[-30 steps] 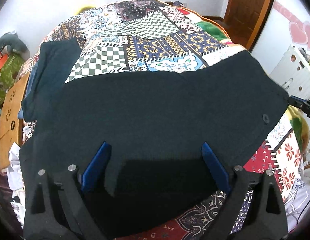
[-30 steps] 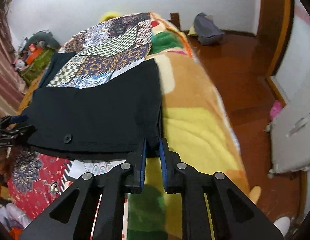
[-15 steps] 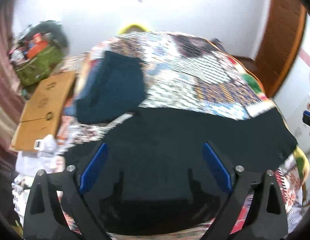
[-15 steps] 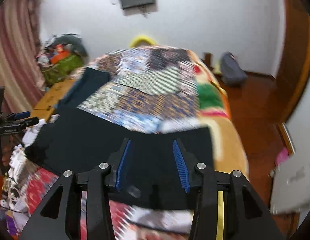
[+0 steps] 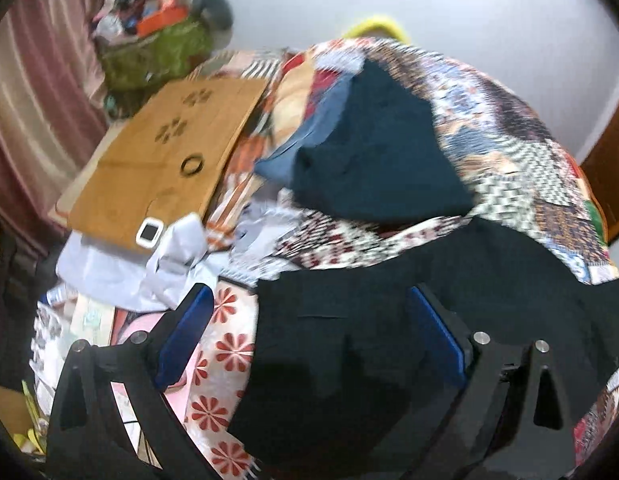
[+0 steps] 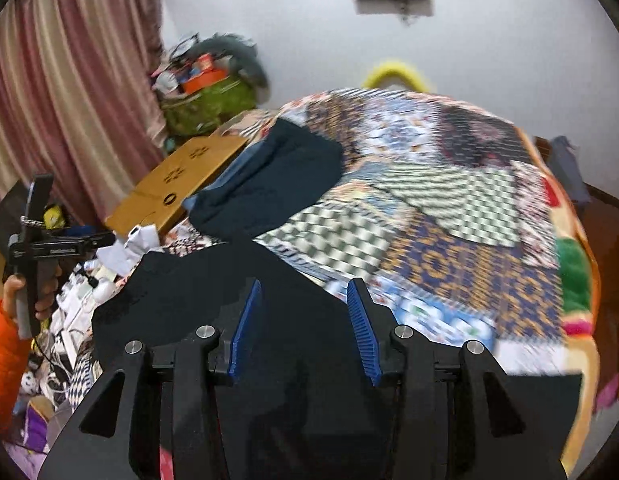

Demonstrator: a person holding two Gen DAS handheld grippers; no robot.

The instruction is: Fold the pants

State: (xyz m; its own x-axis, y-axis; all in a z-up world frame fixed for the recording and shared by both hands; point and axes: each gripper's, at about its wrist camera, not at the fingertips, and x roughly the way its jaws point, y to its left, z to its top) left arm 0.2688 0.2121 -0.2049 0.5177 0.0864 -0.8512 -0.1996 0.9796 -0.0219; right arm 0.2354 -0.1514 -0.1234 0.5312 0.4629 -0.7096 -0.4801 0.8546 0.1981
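Note:
Black pants (image 5: 389, 320) lie flat across the near edge of a bed with a patchwork quilt (image 5: 509, 128). They also show in the right wrist view (image 6: 213, 280). My left gripper (image 5: 309, 324) is open and empty, hovering above the left end of the pants. My right gripper (image 6: 305, 312) is open and empty above the middle of the pants. The left gripper (image 6: 41, 240) shows at the left of the right wrist view, held by a hand in an orange sleeve.
A folded dark teal garment (image 5: 381, 148) on a blue one lies farther back on the quilt (image 6: 449, 220). A brown cardboard sheet (image 5: 161, 156), white clutter and a green bag (image 6: 209, 108) sit left of the bed. A curtain (image 6: 69, 92) hangs at left.
My right gripper opened, let go of the pants' corner, and swung left over the bed. My left gripper swung toward the left end of the pants. Both views are blurred by motion.

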